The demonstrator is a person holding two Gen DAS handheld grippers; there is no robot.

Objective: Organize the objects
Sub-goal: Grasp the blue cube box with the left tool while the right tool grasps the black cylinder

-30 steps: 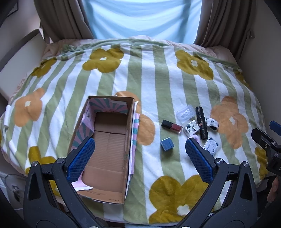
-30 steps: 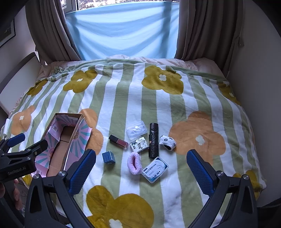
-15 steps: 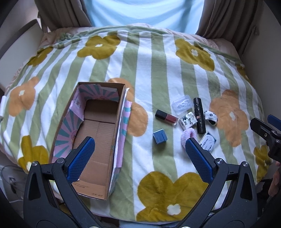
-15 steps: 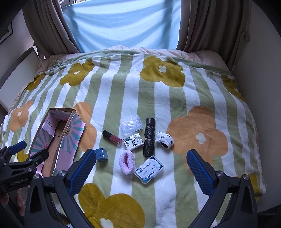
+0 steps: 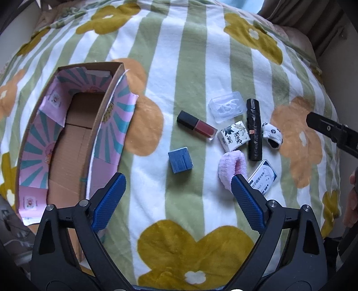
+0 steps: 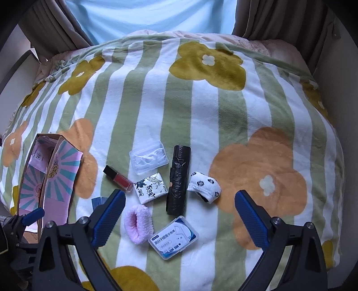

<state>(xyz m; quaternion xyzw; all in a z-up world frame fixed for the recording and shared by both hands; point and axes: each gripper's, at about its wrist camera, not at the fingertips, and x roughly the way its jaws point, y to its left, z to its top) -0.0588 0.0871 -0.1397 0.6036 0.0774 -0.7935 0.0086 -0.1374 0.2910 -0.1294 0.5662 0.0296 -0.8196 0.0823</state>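
Note:
An open cardboard box (image 5: 67, 143) with pink and teal flaps lies at the left on the bed; it also shows in the right wrist view (image 6: 33, 179). To its right lie a red lip gloss (image 5: 197, 127), a small blue box (image 5: 180, 159), a pink scrunchie (image 5: 231, 167), a printed tissue pack (image 5: 233, 135), a black roll (image 5: 254, 132), a clear case (image 5: 227, 108), a rolled sock (image 5: 271, 134) and a floss pick box (image 6: 174, 237). My left gripper (image 5: 177, 194) is open and empty, just short of the blue box. My right gripper (image 6: 179, 212) is open and empty, over the scrunchie and floss box.
The bed carries a striped flower blanket (image 6: 223, 112). Curtains (image 6: 279, 20) and a window are at the far end. A wall runs along the right side. The right gripper's body (image 5: 331, 132) shows at the right edge of the left wrist view.
Both grippers have moved forward and down toward the items, which now look larger. Both stay open. No object has moved.

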